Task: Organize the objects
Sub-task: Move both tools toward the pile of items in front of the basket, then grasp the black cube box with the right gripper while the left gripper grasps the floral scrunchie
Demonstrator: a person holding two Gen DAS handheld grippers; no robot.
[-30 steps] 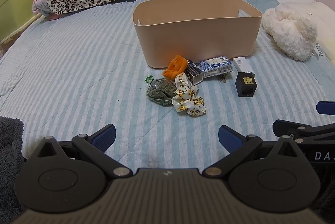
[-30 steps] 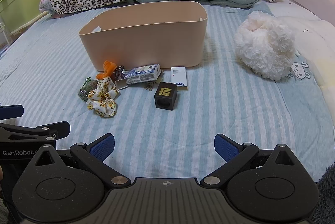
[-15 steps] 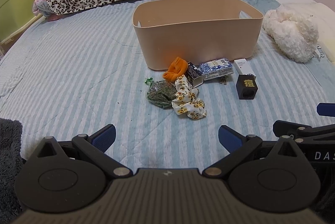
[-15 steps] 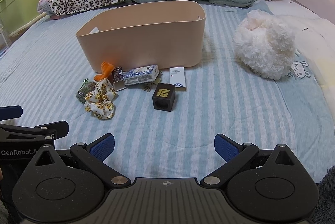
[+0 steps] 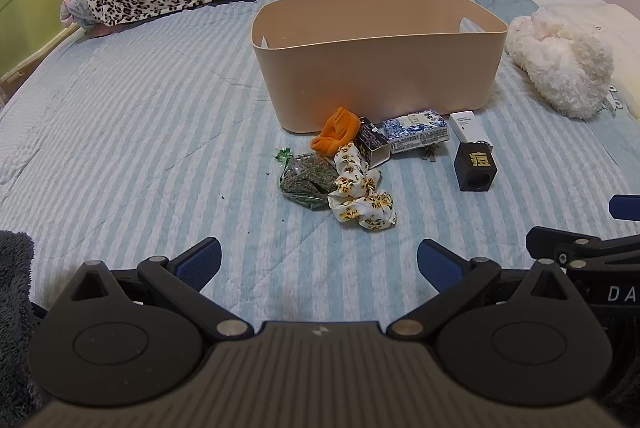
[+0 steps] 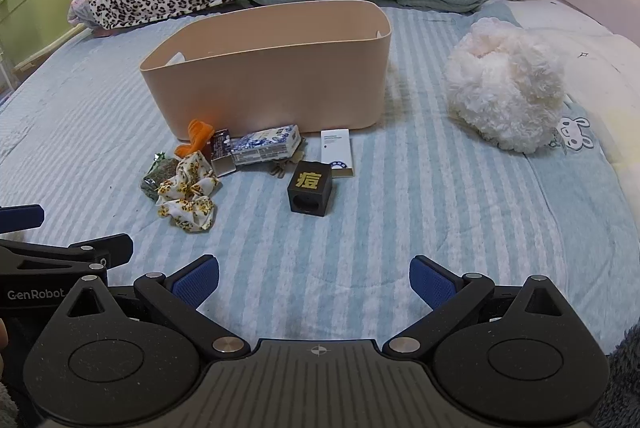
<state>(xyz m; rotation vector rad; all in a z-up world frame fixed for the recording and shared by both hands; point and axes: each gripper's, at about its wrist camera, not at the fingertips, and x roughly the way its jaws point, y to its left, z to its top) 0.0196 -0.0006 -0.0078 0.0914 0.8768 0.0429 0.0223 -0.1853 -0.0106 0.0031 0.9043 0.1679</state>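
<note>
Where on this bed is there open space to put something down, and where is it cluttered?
Bare striped sheet lies between the left tool and the floral scrunchie, left of the beige bin, and between the black cube and the white plush. The strip along the bin's front is crowded: orange cloth, small boxes, herb bag.

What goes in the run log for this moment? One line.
left gripper: open, empty | right gripper: open, empty | beige bin: upright on bed | small items: beside bin

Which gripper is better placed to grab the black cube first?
Right. The black cube lies almost straight ahead of the open right gripper; for the open left gripper it sits off to the right.
</note>
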